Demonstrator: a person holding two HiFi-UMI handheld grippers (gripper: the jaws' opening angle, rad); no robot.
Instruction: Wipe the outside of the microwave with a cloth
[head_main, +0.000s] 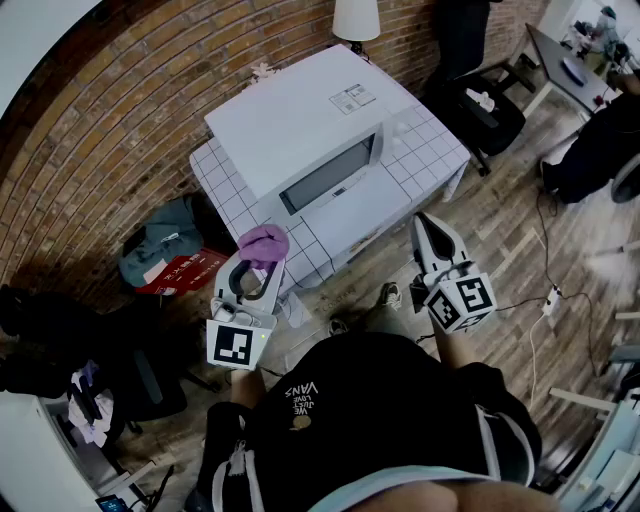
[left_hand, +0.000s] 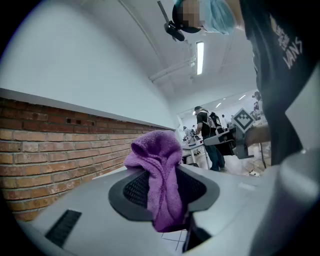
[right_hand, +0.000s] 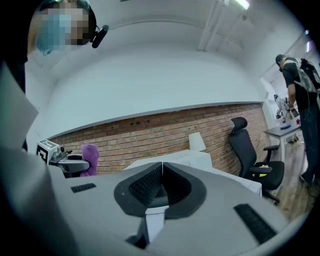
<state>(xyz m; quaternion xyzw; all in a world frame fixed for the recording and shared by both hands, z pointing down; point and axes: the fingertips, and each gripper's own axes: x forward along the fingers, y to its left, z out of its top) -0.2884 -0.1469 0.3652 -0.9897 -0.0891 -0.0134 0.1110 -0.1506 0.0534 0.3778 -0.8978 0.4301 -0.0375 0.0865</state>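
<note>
Presently, the brick wall (head_main: 150, 100) closes off the far side of the work area; in front of it stands a low table (head_main: 432, 150) under a white grid-pattern cover. The white microwave (head_main: 300, 120) rests on that table with its top face open to the head view and its dark-windowed door (head_main: 328, 176) turned toward the person; its long axis runs on a diagonal, near left to far right. The left gripper (head_main: 260, 262) is clamped on the purple cloth (head_main: 263, 243); the left gripper view shows the cloth pinched between the pads, bunched into a hood above the tips and trailing below them. The right gripper (head_main: 428, 235) has its jaws pressed together on nothing. The cloth sits by the table's near-left corner, close to the left end of the door but apart from the microwave; no contact is visible. Judgement: wiping has not started. The microwave lies ahead of the cloth and slightly to its right; the left gripper is the nearer to the left end, so a short forward reach should bring the cloth onto the door face.
</note>
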